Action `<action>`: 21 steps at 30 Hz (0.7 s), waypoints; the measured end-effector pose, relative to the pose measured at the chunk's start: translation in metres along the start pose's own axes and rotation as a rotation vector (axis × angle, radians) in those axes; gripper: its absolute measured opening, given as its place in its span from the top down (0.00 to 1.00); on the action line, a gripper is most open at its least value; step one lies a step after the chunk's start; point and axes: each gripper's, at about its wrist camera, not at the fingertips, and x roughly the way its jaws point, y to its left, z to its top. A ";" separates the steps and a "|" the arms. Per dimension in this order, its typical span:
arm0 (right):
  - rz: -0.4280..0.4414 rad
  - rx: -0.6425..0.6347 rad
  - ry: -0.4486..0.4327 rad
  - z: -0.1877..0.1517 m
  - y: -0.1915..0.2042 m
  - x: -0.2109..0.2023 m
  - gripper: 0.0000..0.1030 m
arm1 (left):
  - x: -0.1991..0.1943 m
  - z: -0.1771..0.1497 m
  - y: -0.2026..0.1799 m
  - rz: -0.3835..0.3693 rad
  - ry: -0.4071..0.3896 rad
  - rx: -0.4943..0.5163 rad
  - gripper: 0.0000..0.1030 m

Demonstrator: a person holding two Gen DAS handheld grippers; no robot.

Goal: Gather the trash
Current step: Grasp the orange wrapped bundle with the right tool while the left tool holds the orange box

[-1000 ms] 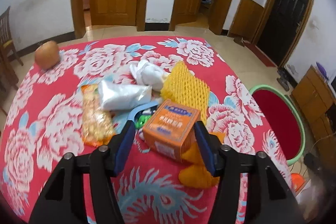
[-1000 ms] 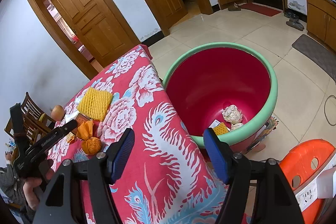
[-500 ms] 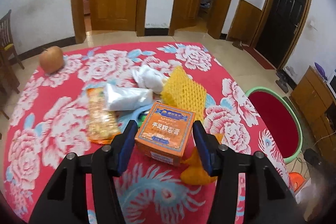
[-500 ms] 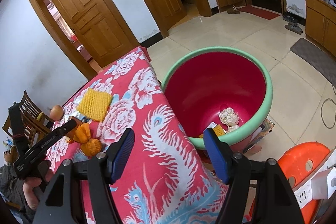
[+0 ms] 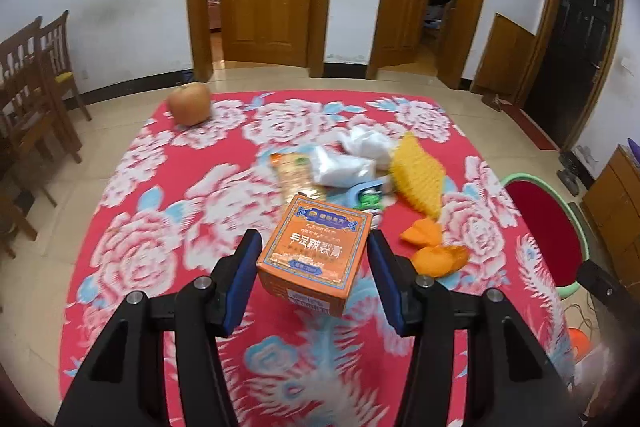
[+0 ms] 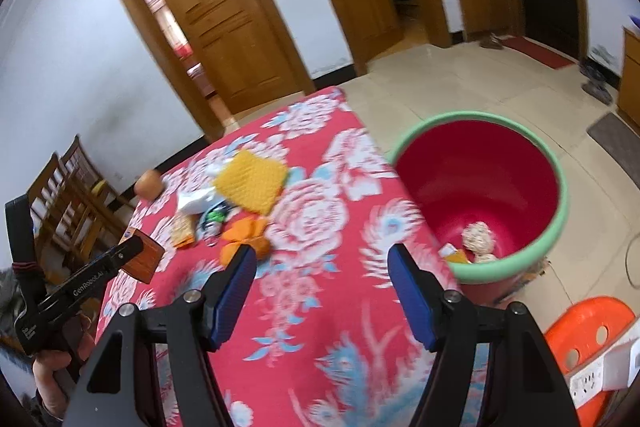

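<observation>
Left gripper (image 5: 312,263) clamps orange box (image 5: 316,253) between pads, clear of table (image 5: 160,227). Right gripper (image 6: 320,287) open, empty, over cloth beside bin (image 6: 556,211).

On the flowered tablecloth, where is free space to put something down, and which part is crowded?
Free: the tablecloth between the apple at the far corner and the near edge, and the near strip beside the red tub. Crowded: the far middle, where the yellow foam net, white bags, snack packet and orange peels lie together.
</observation>
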 end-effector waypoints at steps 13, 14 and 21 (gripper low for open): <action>0.030 -0.076 0.123 -0.007 0.052 0.061 0.31 | 0.008 -0.017 0.045 0.046 0.033 -0.079 0.47; 0.027 -0.078 0.131 -0.006 0.055 0.068 0.31 | 0.010 -0.018 0.046 0.046 0.034 -0.080 0.47; 0.015 -0.075 0.161 -0.003 0.062 0.097 0.31 | 0.020 -0.021 0.050 0.045 0.053 -0.085 0.47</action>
